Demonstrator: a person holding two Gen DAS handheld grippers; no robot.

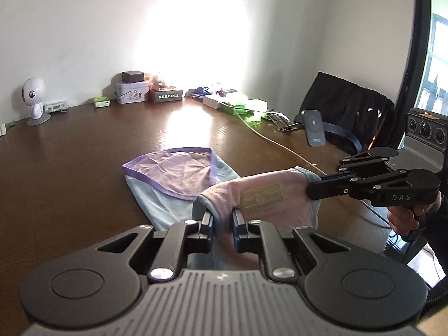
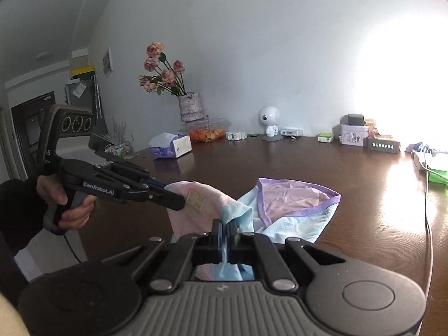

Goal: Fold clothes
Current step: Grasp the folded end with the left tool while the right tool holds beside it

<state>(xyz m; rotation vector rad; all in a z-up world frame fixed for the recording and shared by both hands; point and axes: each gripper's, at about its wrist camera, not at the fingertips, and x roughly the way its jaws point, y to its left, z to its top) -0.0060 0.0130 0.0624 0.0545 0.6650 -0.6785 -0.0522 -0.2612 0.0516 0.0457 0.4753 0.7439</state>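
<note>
**Both grippers lifting one end of the garment off the table**

The left gripper [image 1: 221, 221] is pinching the pink edge of the garment [image 1: 263, 201], and the right gripper [image 2: 226, 228] is pinching the pale-blue edge beside it. They're holding the two corners apart, prob. to keep that end taut and square for a fold. The far end w/ the purple-trimmed opening [image 2: 296, 198] is lying flat on the wooden table [image 1: 84, 151], anchoring the cloth. Whether it's being folded over or spread out, I can't tell from these views.
</note>
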